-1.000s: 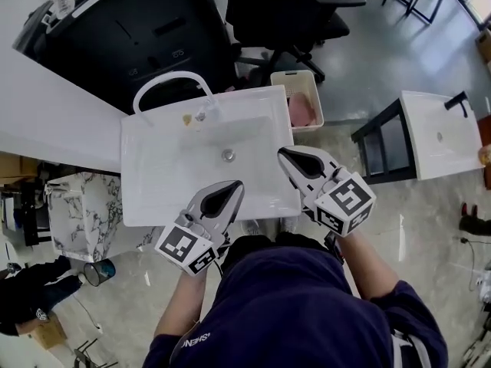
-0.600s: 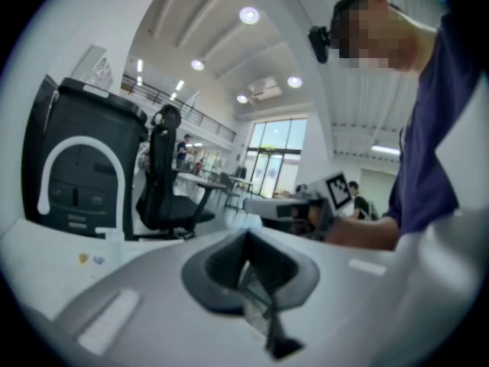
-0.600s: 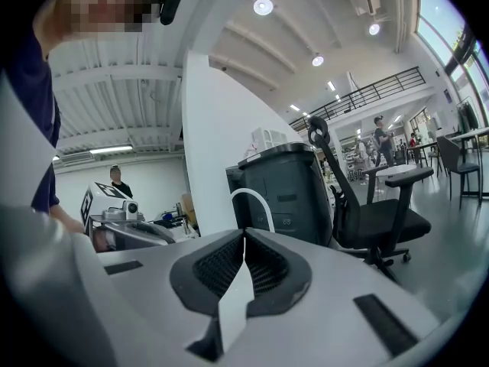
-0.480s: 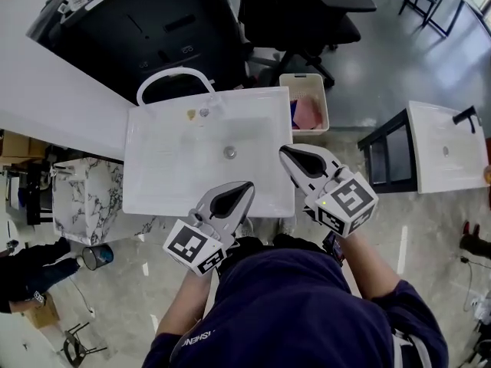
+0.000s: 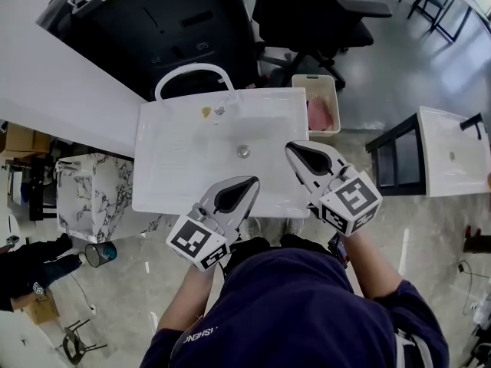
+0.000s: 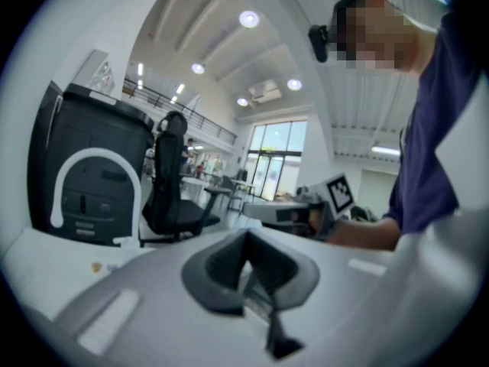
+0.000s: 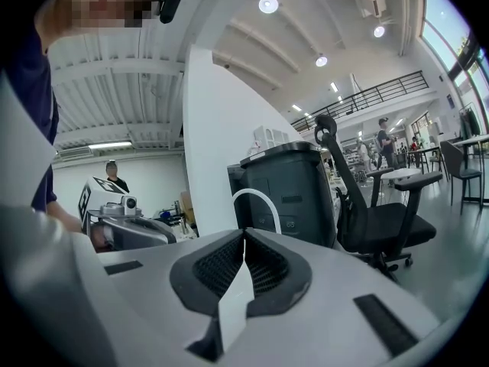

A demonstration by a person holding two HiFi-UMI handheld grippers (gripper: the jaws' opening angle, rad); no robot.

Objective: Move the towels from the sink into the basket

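Holding nothing, the left gripper (image 5: pixel 247 184) is seen with its two jaws pressed together. In the left gripper view the dark pads (image 6: pixel 229 262) are closed tip to tip, and no cloth is caught between them. The right gripper (image 5: pixel 295 150) is shut in the same way, and nothing is gripped by it either; only a thin pale slit is seen between its pads (image 7: pixel 221 262) in the right gripper view. Both grippers are held side by side over the near edge of the sink (image 5: pixel 192 167), the left one at the near rim and the right one a bit farther in, at the right side. They are pointed toward the far side.

A small round drain (image 5: pixel 243 151) is set in the middle of the white sink, between the two grippers and farther away. A white curved tap (image 5: pixel 190 67) is fixed at the far edge. Just beside the sink's far right corner a pale basket (image 5: pixel 314 77) is placed on the floor. A pink towel (image 5: pixel 322 116) is laid inside the basket. A black chair (image 5: pixel 322 14) is parked beyond the basket.
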